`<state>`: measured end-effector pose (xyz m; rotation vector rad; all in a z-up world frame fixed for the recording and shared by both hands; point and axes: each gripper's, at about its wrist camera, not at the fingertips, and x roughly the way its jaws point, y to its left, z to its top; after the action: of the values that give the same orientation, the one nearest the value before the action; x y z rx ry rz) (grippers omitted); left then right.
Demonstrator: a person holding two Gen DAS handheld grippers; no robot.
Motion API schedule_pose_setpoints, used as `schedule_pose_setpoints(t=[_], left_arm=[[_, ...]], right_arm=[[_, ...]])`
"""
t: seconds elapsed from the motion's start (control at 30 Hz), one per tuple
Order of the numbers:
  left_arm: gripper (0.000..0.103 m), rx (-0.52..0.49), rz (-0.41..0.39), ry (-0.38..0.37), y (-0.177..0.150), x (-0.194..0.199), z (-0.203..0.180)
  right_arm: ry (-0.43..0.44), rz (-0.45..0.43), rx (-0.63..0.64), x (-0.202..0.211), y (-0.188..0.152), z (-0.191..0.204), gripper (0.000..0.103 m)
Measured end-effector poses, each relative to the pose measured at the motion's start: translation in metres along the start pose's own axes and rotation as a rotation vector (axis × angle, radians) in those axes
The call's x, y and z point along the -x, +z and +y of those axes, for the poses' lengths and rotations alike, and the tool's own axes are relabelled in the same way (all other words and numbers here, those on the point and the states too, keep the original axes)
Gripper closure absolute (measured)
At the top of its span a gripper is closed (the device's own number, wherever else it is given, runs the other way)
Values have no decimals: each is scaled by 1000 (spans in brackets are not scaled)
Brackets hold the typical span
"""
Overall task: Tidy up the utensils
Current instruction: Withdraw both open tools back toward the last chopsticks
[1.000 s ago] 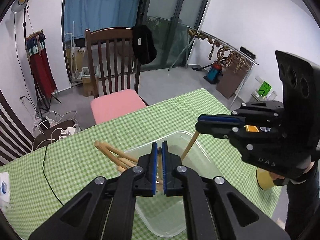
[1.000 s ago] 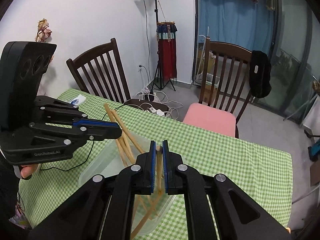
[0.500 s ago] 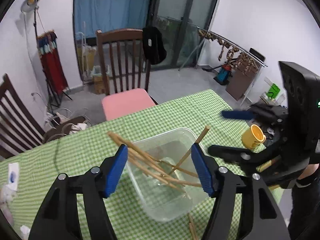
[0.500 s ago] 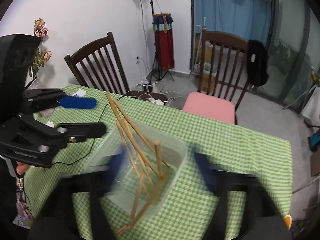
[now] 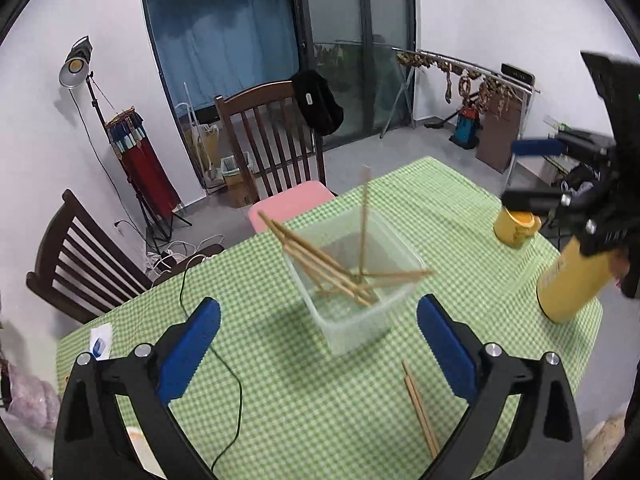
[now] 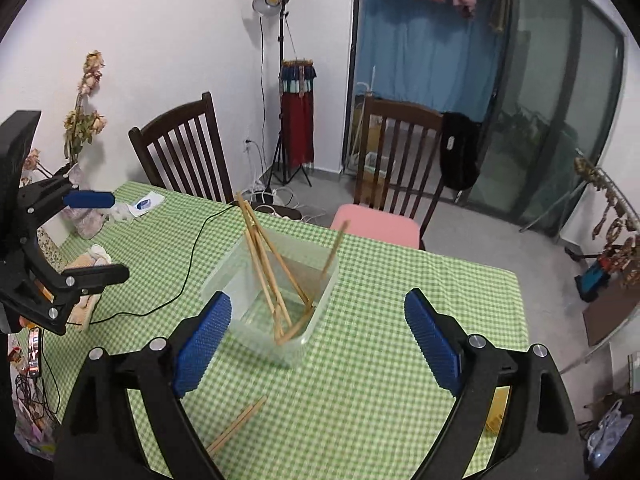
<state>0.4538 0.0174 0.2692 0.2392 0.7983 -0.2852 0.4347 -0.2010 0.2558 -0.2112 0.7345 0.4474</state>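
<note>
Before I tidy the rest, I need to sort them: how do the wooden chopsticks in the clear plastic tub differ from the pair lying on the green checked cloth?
The wooden chopsticks in the tub lean tilted and crossed against the clear plastic tub; the pair on the cloth lies flat and side by side. The tub holds several, the cloth two. Both look like plain light wood.

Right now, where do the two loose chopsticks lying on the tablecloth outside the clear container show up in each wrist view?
Left wrist: the loose chopsticks lie lower right of centre, nearer the camera than the clear container.
Right wrist: the loose chopsticks lie lower left, partly hidden behind the gripper's left finger.
Shared landmark: the pink chair seat beyond the container.
</note>
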Motion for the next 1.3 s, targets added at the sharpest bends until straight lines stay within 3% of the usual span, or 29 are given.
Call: schedule_pose_setpoints(t=[0.37, 0.63, 0.73, 0.83, 0.93, 1.1, 1.23, 1.3], left_arm=[[8, -28, -108, 37, -42, 85, -34], [8, -35, -147, 26, -78, 119, -60], [8, 7, -166, 40, -94, 127, -65], [8, 81, -149, 21, -120, 125, -69], [8, 65, -116, -26, -145, 121, -80], [8, 50, -190, 9, -184, 118, -96], [8, 99, -225, 80, -223, 100, -103], [8, 129, -238, 58, -246, 91, -105]], right_arm=[[-21, -69, 39, 69, -36, 35, 15], [-31, -83, 51, 99, -73, 55, 15], [-25, -115, 58, 110, -92, 63, 15], [-13, -133, 56, 118, -117, 70, 13], [-9, -143, 57, 119, -143, 78, 13], [23, -192, 43, 116, -186, 91, 13], [-77, -238, 43, 111, -223, 104, 13], [-87, -245, 28, 108, -238, 107, 13]])
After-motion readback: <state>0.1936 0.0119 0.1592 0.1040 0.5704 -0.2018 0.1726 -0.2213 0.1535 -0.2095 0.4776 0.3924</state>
